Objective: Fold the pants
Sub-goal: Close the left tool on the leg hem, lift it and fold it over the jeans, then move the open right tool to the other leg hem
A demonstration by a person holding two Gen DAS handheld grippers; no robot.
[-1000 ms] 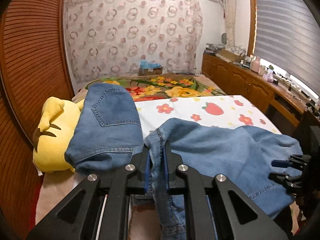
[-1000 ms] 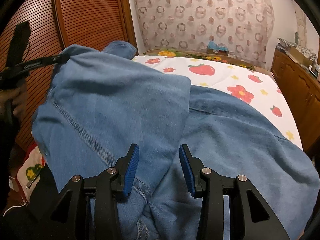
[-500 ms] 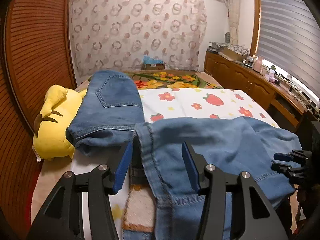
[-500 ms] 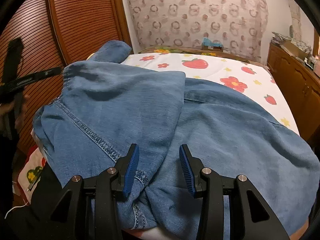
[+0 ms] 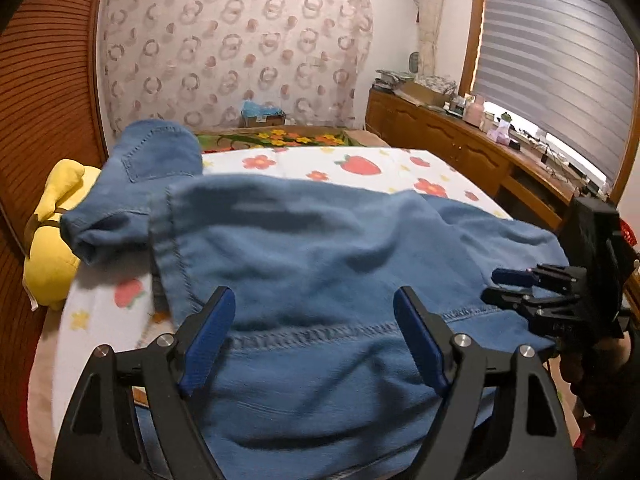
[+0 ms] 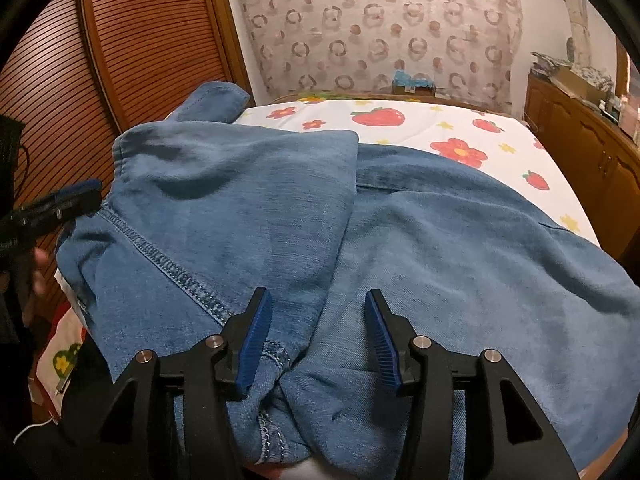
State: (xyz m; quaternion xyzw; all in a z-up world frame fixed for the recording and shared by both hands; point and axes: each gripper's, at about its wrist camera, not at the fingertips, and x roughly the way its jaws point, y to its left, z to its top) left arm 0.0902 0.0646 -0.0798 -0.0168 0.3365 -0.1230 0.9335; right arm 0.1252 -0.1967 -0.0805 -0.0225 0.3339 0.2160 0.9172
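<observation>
The left gripper (image 5: pixel 314 336) is opening its fingers wide over the pants (image 5: pixel 320 248); the right gripper (image 6: pixel 316 330) is opening too, neither pinching denim. The pants lie folded on the bed (image 6: pixel 440 128). Best to smooth the fold flat next. No legible writing shows.

My left claw camera rides low, close over pants (image 5: pixel 320 248), facing far curtained wall (image 5: pixel 232 52). My right camera looks same way. Both share pants, bed (image 6: pixel 440 128), wall.
</observation>
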